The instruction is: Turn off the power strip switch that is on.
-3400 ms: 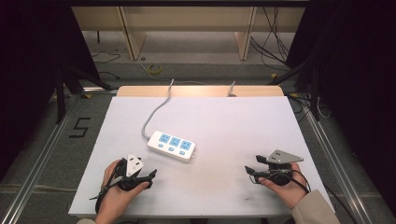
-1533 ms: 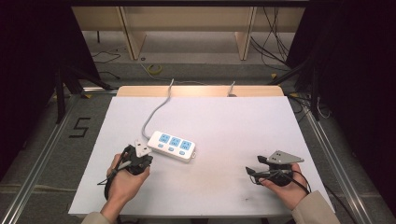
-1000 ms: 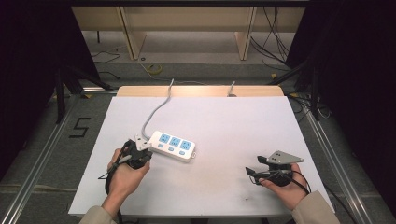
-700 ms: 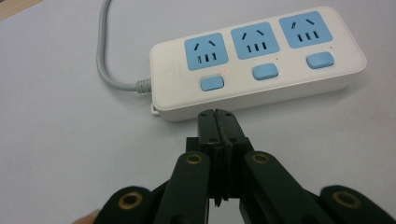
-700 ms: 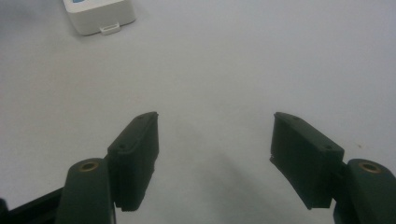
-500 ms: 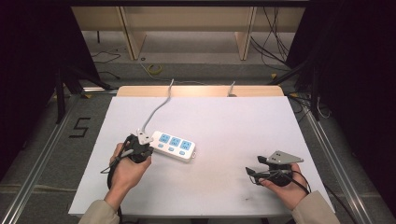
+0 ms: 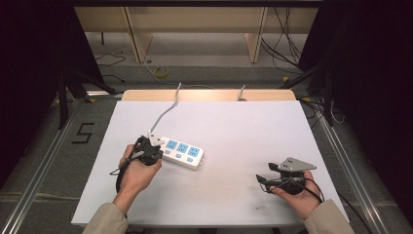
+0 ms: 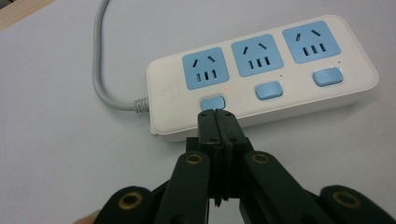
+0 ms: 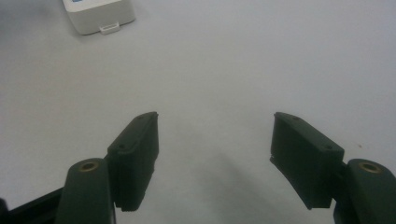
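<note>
A white power strip (image 7: pixel 181 152) with three blue sockets and three blue switches lies left of the table's middle; its grey cable (image 7: pixel 165 109) runs off the far edge. My left gripper (image 7: pixel 155 145) is shut with nothing held, its tips (image 8: pixel 216 116) resting against the first blue switch (image 8: pixel 211 102) at the strip's cable end (image 8: pixel 261 74). A small red light (image 8: pixel 226 87) glows beside that switch. My right gripper (image 7: pixel 262 180) rests open near the front right of the table, jaws wide apart (image 9: pixel 214 135), with the strip's end (image 9: pixel 99 16) far off.
The white table (image 7: pixel 234 126) has a wooden strip (image 7: pixel 209 95) along its far edge. Cables and shelf legs (image 7: pixel 136 34) stand on the floor beyond. A metal rail (image 7: pixel 341 161) runs along the table's right side.
My left gripper has moved forward from the front left of the table up to the strip's cable end. The right gripper has stayed put.
</note>
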The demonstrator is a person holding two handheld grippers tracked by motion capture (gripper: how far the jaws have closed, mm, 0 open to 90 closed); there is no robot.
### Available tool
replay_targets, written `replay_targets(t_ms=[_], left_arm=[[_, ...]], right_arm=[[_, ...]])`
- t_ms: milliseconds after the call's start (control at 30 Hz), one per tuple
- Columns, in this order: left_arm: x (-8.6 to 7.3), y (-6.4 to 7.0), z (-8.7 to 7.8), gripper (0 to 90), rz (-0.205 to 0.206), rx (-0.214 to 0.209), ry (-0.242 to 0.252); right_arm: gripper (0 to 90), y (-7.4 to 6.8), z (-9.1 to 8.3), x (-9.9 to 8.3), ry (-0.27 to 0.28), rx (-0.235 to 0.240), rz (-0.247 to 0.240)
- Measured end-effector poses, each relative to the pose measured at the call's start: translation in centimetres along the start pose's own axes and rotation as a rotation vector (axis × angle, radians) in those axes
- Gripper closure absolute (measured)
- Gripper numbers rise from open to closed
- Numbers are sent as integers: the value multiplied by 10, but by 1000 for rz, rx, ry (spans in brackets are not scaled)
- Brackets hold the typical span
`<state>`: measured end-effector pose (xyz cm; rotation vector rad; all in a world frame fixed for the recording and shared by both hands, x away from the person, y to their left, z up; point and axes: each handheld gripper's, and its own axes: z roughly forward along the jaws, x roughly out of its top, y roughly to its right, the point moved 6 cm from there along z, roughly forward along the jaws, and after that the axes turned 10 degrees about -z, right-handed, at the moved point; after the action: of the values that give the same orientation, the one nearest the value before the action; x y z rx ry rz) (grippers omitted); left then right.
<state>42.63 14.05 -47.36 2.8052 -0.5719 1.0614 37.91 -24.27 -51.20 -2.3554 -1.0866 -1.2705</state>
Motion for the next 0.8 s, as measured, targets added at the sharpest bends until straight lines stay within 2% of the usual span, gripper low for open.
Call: replay_targets(t_ms=[800], left_arm=[[12, -3, 5, 896, -13, 0, -17]], right_arm=[[333, 0, 0, 0, 3, 0, -2]])
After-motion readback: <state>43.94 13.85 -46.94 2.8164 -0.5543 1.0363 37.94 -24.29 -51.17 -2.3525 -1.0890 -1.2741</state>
